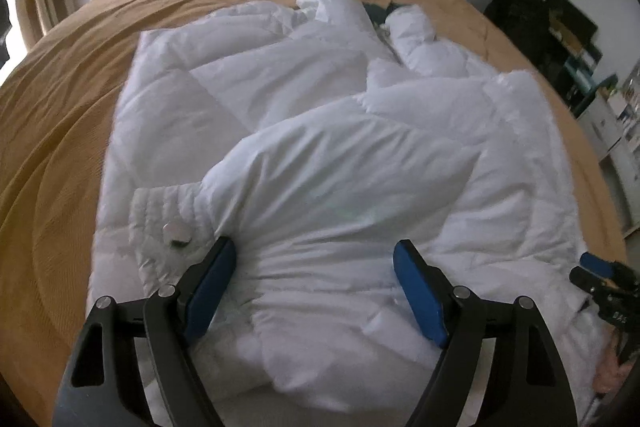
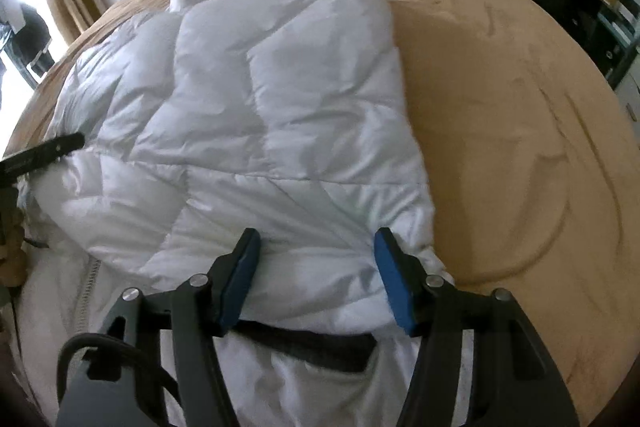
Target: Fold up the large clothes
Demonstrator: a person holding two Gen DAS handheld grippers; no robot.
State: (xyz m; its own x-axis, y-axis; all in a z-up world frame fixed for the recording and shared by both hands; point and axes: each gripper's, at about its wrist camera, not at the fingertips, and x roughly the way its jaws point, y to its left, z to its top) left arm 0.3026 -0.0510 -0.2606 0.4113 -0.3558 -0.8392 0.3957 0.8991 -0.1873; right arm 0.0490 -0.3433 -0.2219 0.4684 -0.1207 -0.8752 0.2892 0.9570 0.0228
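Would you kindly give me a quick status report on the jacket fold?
Left gripper and right gripper jaws open, holding nothing. White puffer jacket on tan bedspread, sleeve folded across body. Nothing in the way.

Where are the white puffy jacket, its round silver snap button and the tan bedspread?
White puffy jacket (image 1: 320, 163): left wrist view, on a folded sleeve.
Silver snap button (image 1: 176, 234): left wrist view, its face.
Tan bedspread (image 2: 500, 107): right wrist view, bare area.

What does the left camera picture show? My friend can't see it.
A puffy white coat lies on a tan bed. The left gripper hangs open over it, its blue pads either side of a fold.
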